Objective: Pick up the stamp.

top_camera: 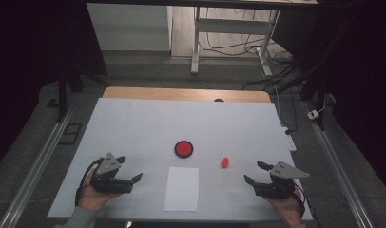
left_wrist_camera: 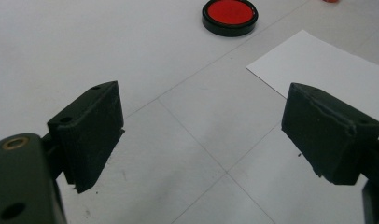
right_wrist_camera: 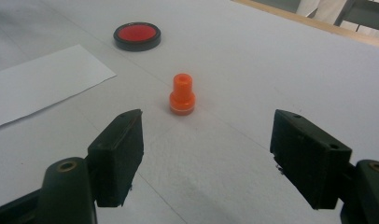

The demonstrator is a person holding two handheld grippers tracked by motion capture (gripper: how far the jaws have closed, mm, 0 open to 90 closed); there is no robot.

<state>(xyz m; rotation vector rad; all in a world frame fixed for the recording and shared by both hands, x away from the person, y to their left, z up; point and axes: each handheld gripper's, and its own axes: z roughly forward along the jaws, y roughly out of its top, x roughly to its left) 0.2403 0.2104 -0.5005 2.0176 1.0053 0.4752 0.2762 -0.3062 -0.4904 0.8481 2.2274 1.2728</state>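
Observation:
A round red ink pad in a black rim (top_camera: 184,148) (left_wrist_camera: 229,16) (right_wrist_camera: 136,36) lies at the middle of the white-covered table. Right of it stands a small orange stamp (top_camera: 225,162) (right_wrist_camera: 182,94), upright. A white sheet of paper (top_camera: 182,188) (left_wrist_camera: 327,70) (right_wrist_camera: 38,81) lies near the front edge. My left gripper (top_camera: 129,168) (left_wrist_camera: 201,135) rests open at the front left, nothing between its jaws. At the front right my right gripper (top_camera: 256,172) (right_wrist_camera: 206,154) is open too, with the stamp a short way ahead of it.
The table's wooden far edge (top_camera: 186,93) shows beyond the white cover. Desk legs and cables (top_camera: 238,45) stand on the floor behind. A power strip (top_camera: 288,137) lies off the table's right side.

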